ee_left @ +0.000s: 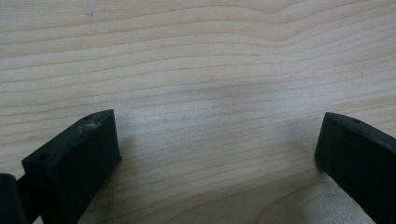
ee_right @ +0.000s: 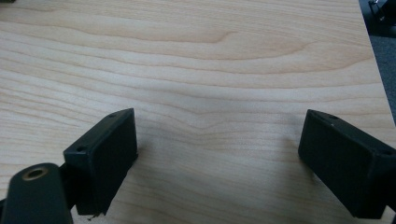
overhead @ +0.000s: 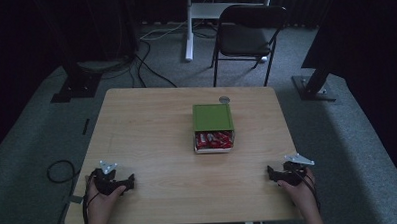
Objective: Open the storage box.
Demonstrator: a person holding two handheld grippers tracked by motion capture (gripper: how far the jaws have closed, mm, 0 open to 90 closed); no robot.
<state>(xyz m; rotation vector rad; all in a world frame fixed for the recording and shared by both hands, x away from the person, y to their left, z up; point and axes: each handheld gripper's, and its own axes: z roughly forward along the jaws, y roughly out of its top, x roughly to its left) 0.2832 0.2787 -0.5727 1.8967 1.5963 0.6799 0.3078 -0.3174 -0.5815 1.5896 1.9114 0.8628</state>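
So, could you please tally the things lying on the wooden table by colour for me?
Green: 1, the green rectangular box with red packets showing at its open near end.
Grey: 1, the small grey round disc behind it.
Black: 2, the left tongs and right tongs.
Total: 4

I can read no text, label or number anywhere. The red packets [overhead: 213,139] in the green box [overhead: 212,117] bear markings too small to make out.

Red packets' [overhead: 213,140] print too small
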